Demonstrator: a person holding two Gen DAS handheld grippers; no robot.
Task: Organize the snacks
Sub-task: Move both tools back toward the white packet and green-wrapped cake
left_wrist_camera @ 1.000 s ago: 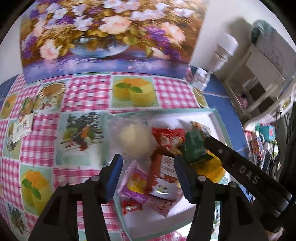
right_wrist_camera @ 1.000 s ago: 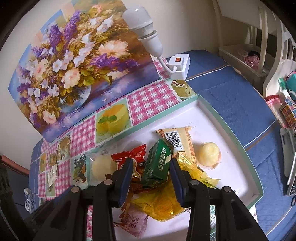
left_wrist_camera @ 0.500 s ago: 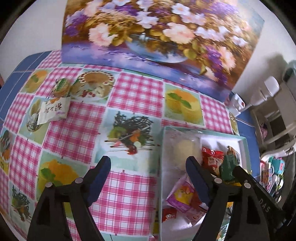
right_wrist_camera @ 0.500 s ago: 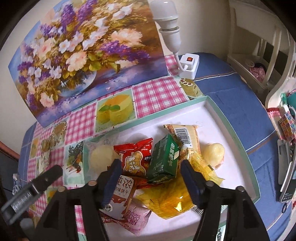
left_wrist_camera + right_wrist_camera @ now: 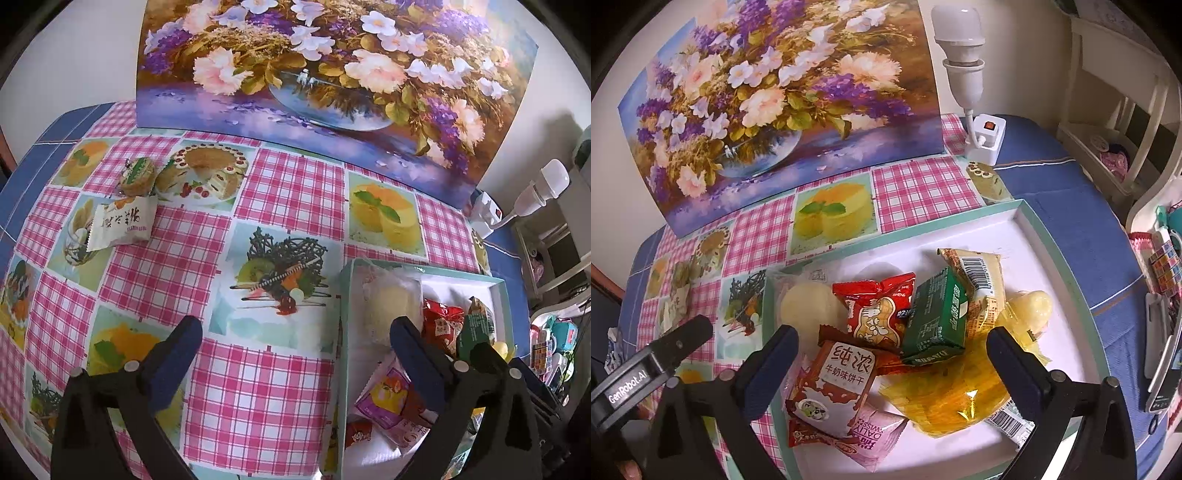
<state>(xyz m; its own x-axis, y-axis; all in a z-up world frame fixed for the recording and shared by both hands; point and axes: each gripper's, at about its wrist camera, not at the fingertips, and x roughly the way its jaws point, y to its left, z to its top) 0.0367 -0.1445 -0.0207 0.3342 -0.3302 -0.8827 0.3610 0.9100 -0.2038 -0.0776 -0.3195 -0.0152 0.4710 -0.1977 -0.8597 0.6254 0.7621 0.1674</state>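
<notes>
A white tray with a teal rim holds a pile of snacks: a green packet, a red peanut packet, a milk biscuit packet, a yellow bag and a pale round bun. My right gripper is open and empty above the pile. My left gripper is open and empty over the tablecloth, left of the tray. A white snack packet and a round wrapped cake lie on the cloth at the far left.
A flower painting stands along the back of the table. A lamp on a white switch base stands at the back right. A white shelf and clutter lie beyond the table's right edge.
My right gripper opened and let go of the green packet, then drew back. My left gripper opened wider and swung left from the tray toward the tablecloth.
</notes>
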